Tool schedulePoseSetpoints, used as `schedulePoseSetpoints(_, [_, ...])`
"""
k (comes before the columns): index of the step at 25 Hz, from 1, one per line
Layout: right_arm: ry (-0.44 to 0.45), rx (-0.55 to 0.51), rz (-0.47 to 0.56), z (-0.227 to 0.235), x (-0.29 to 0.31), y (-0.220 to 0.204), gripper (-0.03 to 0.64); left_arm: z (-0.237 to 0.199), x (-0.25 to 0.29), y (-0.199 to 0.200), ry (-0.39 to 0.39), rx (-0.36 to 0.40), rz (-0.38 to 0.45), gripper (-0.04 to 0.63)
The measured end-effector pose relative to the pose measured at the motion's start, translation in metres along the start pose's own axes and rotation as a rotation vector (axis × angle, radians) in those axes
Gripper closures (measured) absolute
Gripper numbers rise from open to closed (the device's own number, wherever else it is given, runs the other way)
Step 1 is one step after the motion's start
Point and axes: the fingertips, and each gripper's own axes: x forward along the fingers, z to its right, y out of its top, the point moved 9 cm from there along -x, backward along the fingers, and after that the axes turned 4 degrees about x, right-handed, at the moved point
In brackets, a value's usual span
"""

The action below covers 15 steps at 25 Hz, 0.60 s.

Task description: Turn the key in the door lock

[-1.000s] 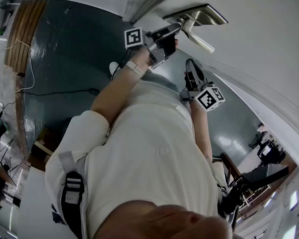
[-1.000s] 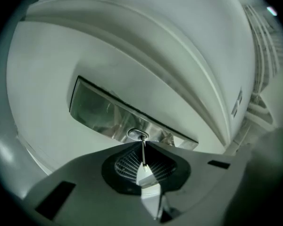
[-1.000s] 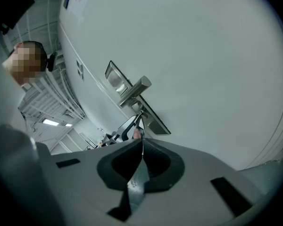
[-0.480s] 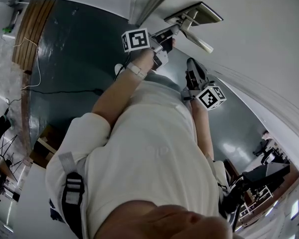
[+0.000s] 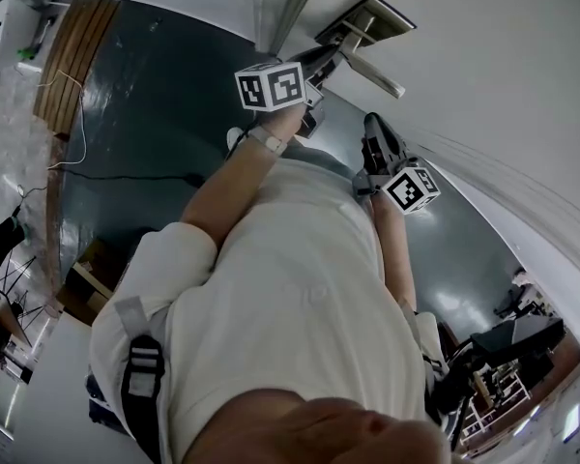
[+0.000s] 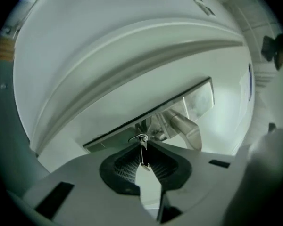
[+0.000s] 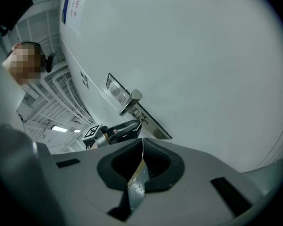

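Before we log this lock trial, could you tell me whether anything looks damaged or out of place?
Nothing stands out. The key sits in the lock plate beside the lever handle, between the jaws of the left gripper, which have just been opening. The right gripper is shut and empty.

Bright, even light (fisheye-bent edges), foreground perhaps slightly soft.
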Motion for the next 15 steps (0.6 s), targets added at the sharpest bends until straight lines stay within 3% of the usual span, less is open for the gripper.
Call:
schedulePoseSetpoints(4, [0.011, 0.008, 0.002, 0.007, -0.007, 0.004, 0.594, 0.013, -0.001, 0.006, 0.123, 0.232, -0.009, 0.543])
schedulePoseSetpoints(15, [0.039, 0.014, -0.004, 0.018, -0.016, 0.01, 0.593, 0.038, 0.003, -0.006, 0.358, 0.662, -0.029, 0.537])
